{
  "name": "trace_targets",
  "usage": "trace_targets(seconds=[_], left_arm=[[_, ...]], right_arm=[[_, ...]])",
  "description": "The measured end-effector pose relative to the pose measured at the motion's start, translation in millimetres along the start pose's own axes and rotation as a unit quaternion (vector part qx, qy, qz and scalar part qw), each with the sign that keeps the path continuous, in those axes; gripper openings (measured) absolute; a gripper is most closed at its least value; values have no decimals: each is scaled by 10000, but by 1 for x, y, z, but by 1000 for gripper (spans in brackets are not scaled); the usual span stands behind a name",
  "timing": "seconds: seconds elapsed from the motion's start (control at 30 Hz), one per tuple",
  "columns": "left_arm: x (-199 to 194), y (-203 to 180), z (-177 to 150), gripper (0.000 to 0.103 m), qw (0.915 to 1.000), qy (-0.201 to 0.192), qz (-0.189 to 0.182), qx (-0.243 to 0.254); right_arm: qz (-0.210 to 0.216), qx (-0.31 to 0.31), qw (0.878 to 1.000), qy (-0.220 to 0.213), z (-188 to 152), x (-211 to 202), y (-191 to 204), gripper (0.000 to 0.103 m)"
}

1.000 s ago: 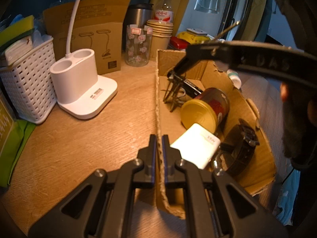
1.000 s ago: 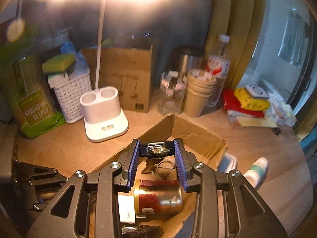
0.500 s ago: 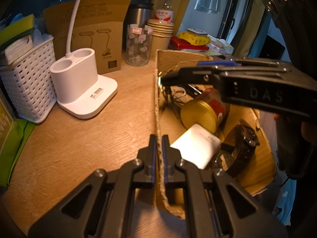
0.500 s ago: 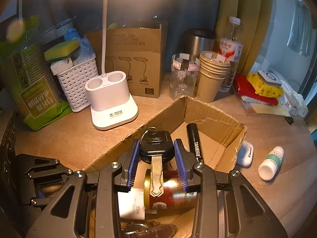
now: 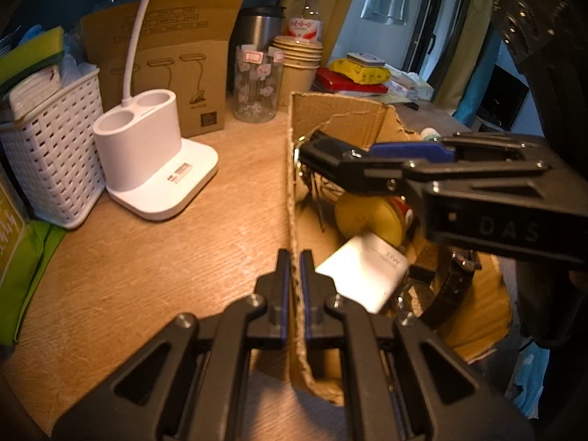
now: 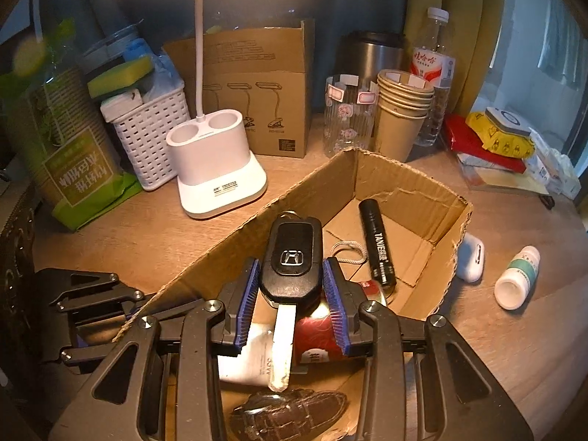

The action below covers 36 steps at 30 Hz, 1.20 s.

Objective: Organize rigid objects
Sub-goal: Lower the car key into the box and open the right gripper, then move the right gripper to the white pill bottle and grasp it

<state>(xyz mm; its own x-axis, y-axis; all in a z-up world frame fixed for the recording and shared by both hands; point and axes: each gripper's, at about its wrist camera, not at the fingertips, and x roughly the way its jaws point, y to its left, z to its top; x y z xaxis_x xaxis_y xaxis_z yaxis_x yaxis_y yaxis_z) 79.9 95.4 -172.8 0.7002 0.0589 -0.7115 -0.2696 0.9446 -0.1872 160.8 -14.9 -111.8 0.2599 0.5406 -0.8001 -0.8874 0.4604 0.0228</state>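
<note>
We are lowering the car key (image 6: pixel 292 257) into the cardboard box (image 6: pixel 400 183) with the right gripper (image 6: pixel 292 290), whose blue pads are pinching the black fob from both sides while the metal blade is pointing back toward the camera, hanging above the red can (image 6: pixel 316 334) and the white charger (image 6: pixel 250 356). The left gripper (image 5: pixel 292 275) is clamping the near left wall of the box, its pads pressed together on the cardboard edge and steadying it on the wooden table (image 5: pixel 147 264). To do this step well, in our judgement, we should be keeping that wall pinned, carrying the key toward the bare floor of the box near the black marker (image 6: pixel 376 246) rather than onto the can, and spreading the pads only once the fob is low, so that it is not bouncing onto the leather watch (image 6: pixel 290 415). The right wrist view is showing the grip on the fob, the marker, and the white earbud case (image 6: pixel 468 257) and small white bottle (image 6: pixel 516 279) lying outside the box on the right, apparently waiting to be sorted. The left wrist view is showing the clamp on the wall and the can's yellow lid (image 5: pixel 367 217), while the right gripper's body is hiding the key itself.
</note>
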Motion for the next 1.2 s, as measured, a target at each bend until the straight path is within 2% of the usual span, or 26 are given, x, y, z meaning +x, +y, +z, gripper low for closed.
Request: trace_targets(seconds=[0.1, 0.3, 0.6, 0.7, 0.93, 1.2], left_arm=[[0, 0, 0, 6, 10000, 0, -2, 1], [-1, 0, 0, 6, 10000, -2, 12, 3], [-1, 1, 0, 6, 10000, -7, 12, 14], [-1, 1, 0, 6, 10000, -5, 12, 16], [-1, 1, 0, 6, 10000, 3, 12, 13], [0, 1, 0, 6, 10000, 5, 11, 12]], right_arm=[[237, 15, 9997, -56, -3, -5, 2, 39], [246, -270, 9992, -163, -5, -15, 17, 40], [-408, 191, 9980, -439, -3, -29, -12, 46], [-593, 418, 9959, -537, -5, -38, -26, 62], [-1026, 862, 9883, -730, -10, -60, -60, 63], [-1455, 1204, 9791, -758, -22, -78, -87, 64]])
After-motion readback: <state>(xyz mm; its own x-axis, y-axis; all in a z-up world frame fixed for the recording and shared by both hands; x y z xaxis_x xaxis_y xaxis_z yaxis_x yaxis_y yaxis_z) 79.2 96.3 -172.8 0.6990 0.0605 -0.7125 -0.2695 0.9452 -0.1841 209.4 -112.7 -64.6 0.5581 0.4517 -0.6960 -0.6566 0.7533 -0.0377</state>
